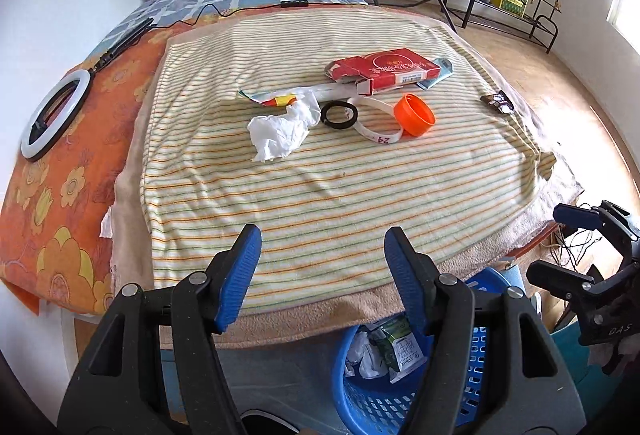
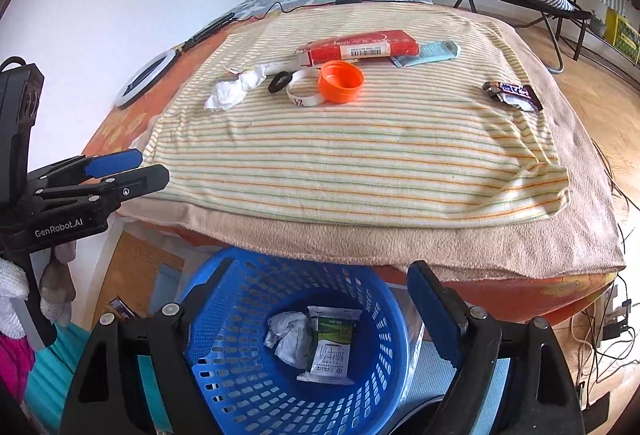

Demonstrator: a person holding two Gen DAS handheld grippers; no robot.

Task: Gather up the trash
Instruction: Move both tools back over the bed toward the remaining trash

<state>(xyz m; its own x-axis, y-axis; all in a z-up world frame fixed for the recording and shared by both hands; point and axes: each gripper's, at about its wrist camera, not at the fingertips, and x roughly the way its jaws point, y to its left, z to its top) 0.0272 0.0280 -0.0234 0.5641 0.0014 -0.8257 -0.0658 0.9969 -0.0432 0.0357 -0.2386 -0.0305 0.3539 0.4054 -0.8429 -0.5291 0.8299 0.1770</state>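
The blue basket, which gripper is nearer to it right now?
Right. The right gripper hangs open directly above the blue basket; the left gripper, also open, is off to the side over the striped blanket's near edge.

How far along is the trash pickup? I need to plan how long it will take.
Started, mostly undone. Done: a crumpled tissue and a green packet lie in the blue basket. In hand: nothing; the left gripper and right gripper are both open. Left on the bed: white tissue, black ring, white band, orange cap, red box, candy wrapper.
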